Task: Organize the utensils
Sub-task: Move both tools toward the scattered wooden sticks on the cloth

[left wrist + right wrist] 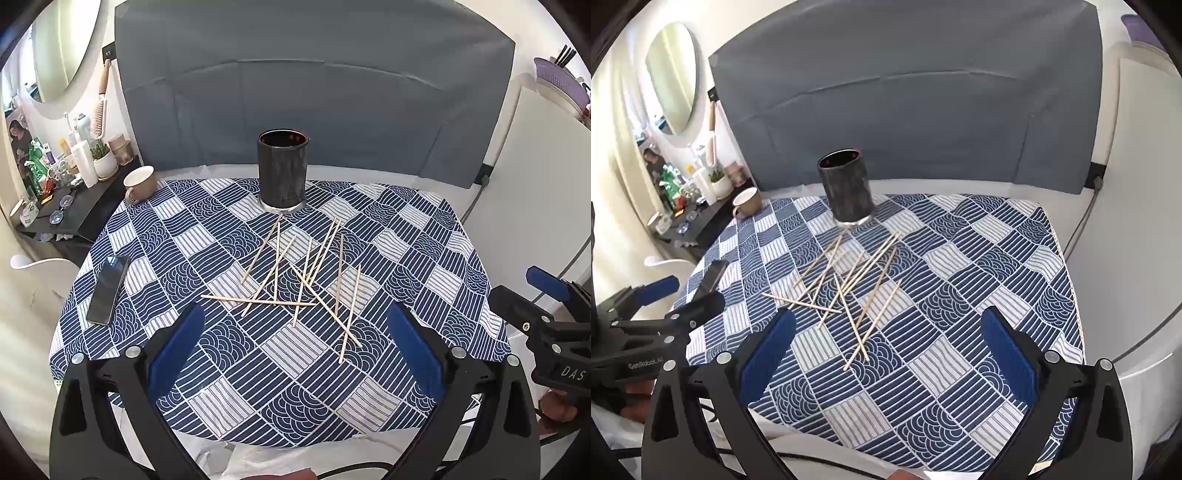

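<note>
Several thin wooden chopsticks (pixel 306 280) lie scattered and crossed on the blue-and-white patterned tablecloth (pixel 229 354); they also show in the right wrist view (pixel 849 291). A dark cylindrical holder (pixel 282 171) stands upright behind them, seen too in the right wrist view (pixel 847 194). My left gripper (pixel 295 354) is open and empty, above the near part of the table, short of the chopsticks. My right gripper (pixel 890 354) is open and empty, near the table's front right. Each gripper shows at the edge of the other's view.
A black phone (pixel 109 290) lies at the table's left edge. A beige mug (pixel 140 182) stands at the back left corner. A cluttered dark side shelf (pixel 70 206) is to the left. A grey backdrop (pixel 314 99) stands behind the table.
</note>
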`<state>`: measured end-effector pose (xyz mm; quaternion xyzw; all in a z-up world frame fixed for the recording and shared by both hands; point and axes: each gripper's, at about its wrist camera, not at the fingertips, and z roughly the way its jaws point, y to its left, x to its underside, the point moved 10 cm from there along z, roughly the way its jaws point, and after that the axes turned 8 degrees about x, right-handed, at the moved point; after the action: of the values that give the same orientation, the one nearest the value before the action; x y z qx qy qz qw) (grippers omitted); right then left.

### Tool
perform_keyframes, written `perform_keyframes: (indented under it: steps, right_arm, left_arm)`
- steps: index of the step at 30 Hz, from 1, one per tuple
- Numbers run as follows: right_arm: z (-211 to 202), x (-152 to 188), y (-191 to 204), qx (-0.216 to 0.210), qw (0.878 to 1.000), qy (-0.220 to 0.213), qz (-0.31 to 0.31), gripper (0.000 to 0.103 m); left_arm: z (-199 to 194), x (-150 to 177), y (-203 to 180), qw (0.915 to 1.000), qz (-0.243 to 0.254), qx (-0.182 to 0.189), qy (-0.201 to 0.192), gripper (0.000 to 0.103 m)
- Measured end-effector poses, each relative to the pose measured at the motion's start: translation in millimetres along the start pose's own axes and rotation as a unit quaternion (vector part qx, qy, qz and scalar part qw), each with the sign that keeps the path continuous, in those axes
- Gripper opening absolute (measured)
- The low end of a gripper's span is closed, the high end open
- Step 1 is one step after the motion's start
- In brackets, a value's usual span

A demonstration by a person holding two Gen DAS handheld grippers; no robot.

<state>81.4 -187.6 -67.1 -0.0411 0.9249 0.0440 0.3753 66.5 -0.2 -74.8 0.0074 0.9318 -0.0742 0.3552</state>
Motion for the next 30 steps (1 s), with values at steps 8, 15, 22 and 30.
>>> perform_keyframes:
  steps: [8,15,22,30]
  right_arm:
    - [0.7,0.7,4.5,-0.004,1.0,0.003,-0.001,0.096]
    - [2.9,0.7,8.6,-0.003,1.0,0.005,-0.008,0.096]
    - [2.7,1.4,8.4,-0.003,1.0,0.003,-0.01,0.096]
    - [2.3,1.7,11.1,-0.008,1.0,0.005,-0.018,0.096]
  left_arm:
    - [-3.5,0.9,6.1,1.0,0.001,0.005,-0.006,0.097]
    - [-0.5,2.3,8.2,0.9999,0.0,-0.013,-0.002,0.097]
    - [0.0,0.6,7.4,0.9999,0.001,-0.014,-0.001,0.097]
    - [1.6,4.0,7.6,0.9999,-0.001,-0.014,0.0,0.097]
